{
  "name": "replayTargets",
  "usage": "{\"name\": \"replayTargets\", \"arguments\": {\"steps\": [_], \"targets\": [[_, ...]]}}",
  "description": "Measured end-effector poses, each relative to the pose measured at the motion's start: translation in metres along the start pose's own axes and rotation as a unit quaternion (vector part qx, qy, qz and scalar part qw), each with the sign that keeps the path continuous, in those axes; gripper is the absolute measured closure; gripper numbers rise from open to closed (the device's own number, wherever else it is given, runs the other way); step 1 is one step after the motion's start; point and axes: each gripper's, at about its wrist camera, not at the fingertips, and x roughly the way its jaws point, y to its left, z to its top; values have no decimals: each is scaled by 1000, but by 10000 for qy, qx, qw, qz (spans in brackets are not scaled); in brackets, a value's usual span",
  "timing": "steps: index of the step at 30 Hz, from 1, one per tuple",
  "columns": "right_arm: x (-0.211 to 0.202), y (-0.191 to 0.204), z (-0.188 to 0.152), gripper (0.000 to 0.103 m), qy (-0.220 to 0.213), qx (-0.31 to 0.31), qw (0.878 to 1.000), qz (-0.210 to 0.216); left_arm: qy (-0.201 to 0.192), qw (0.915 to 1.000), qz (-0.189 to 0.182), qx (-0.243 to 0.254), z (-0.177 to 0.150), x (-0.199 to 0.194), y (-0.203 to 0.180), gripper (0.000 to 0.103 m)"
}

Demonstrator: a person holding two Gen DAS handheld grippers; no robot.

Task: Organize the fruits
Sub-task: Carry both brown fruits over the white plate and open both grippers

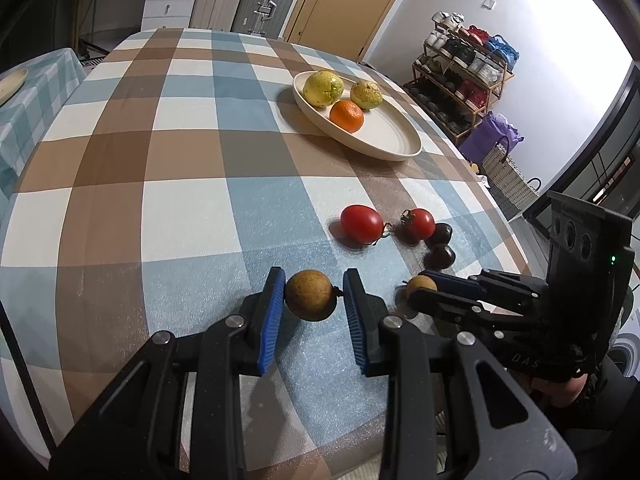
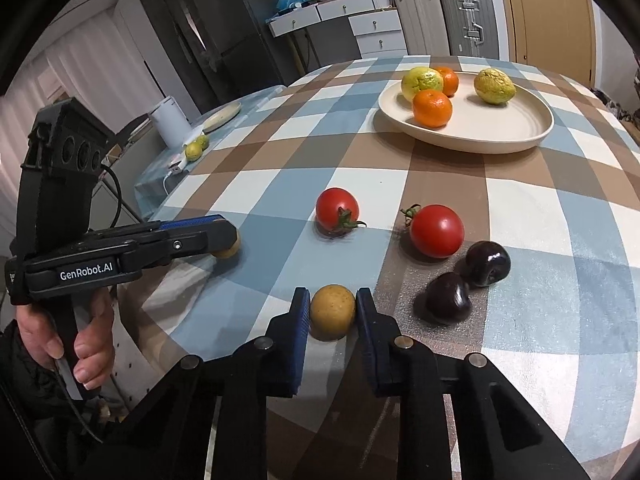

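Note:
My left gripper (image 1: 314,292) has its blue pads around a brown longan (image 1: 309,295); the left pad touches it and a small gap shows at the right pad. My right gripper (image 2: 333,310) is shut on a second yellow-brown longan (image 2: 333,311) at table level. Two red tomatoes (image 2: 337,210) (image 2: 437,230) and two dark cherries (image 2: 488,263) (image 2: 447,297) lie on the checked cloth just beyond. A cream plate (image 2: 516,136) further back holds two yellow-green fruits (image 2: 422,82) (image 2: 495,86) and two oranges (image 2: 432,108). The right gripper also shows in the left wrist view (image 1: 424,286).
The table edge runs close on the right in the left wrist view, with a shoe rack (image 1: 464,76) and bags (image 1: 490,144) beyond. A side table at the left carries a white kettle (image 2: 170,122), a small plate (image 2: 222,116) and limes (image 2: 196,149).

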Motion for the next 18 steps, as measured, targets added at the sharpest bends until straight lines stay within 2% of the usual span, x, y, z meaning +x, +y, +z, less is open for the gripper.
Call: {"name": "replayTargets", "arguments": {"steps": [3, 8, 18], "targets": [[-6, -5, 1, 79, -127, 81, 9999, 50, -39, 9999, -154, -44, 4, -1, 0, 76], [-23, -18, 8, 79, -448, 231, 9985, 202, -74, 9998, -164, 41, 20, 1, -6, 76], [-54, -65, 49, 79, -1077, 526, 9919, 423, -233, 9986, -163, 441, 96, 23, -36, 76]]}}
